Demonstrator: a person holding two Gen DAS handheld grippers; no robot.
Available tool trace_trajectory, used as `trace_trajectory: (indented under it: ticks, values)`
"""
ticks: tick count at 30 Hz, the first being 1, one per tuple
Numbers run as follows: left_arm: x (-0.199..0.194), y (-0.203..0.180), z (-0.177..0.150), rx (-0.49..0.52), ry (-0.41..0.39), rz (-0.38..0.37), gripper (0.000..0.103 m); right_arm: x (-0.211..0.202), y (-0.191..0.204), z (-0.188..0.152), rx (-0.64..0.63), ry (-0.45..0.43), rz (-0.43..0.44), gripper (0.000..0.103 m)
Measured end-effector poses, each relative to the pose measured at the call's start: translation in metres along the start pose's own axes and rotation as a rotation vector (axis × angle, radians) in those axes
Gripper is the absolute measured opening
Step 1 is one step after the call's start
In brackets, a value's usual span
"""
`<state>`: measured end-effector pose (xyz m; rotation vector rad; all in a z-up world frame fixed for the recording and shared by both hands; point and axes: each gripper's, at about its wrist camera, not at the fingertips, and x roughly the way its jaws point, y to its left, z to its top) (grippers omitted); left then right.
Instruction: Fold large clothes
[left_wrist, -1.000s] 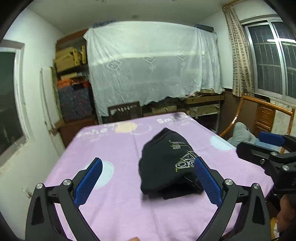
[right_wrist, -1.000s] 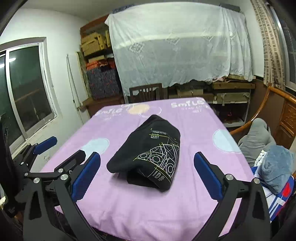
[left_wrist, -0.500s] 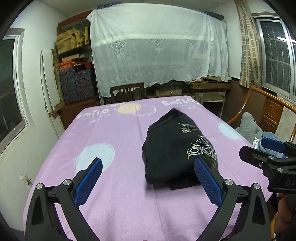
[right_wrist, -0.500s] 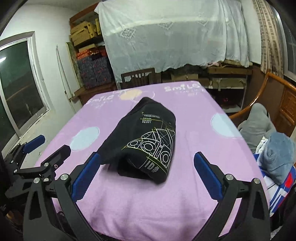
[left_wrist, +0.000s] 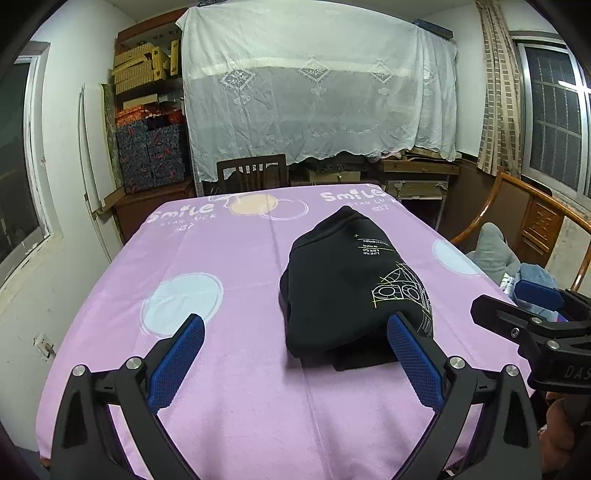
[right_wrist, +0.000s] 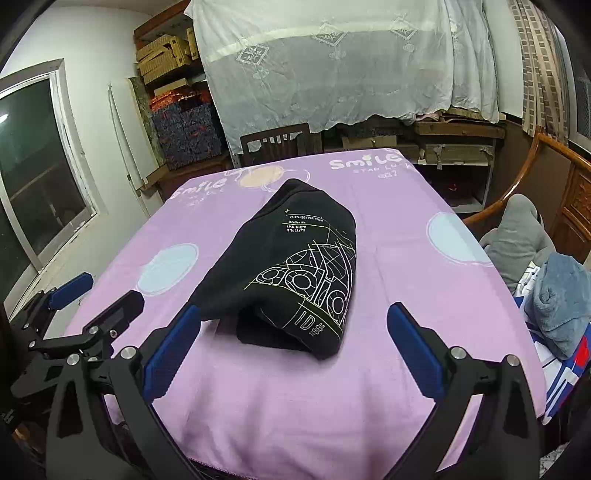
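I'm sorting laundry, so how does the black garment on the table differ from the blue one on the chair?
The black garment carries a line-art print; the blue garment looks plain and fleecy. The black one lies folded on the purple table cover; the blue one sits bunched beside the table. Neither gripper touches either.

Both grippers are held low, side by side and apart, pointing the same way. The left gripper (left_wrist: 295, 341) has its jaws spread wide, gripping nothing. The right gripper (right_wrist: 293, 330) is likewise wide apart and empty-handed.
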<state>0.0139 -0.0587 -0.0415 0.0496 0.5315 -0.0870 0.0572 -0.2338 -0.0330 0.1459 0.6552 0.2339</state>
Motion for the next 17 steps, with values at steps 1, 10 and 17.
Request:
trace_trajectory:
  ticks: [1,10,17]
  values:
    - [0.0,-0.001,0.0,-0.001,-0.001,-0.002,0.1,0.0,0.0,0.0,0.0,0.0,0.001,0.099]
    - [-0.005,-0.011,-0.002,0.04,-0.027,0.025,0.1,-0.004,-0.002,0.0,0.023,-0.006,0.006,0.099]
    - [-0.011,-0.015,-0.003,0.066,-0.065,0.04,0.1,-0.008,-0.003,0.0,0.047,-0.015,0.007,0.099]
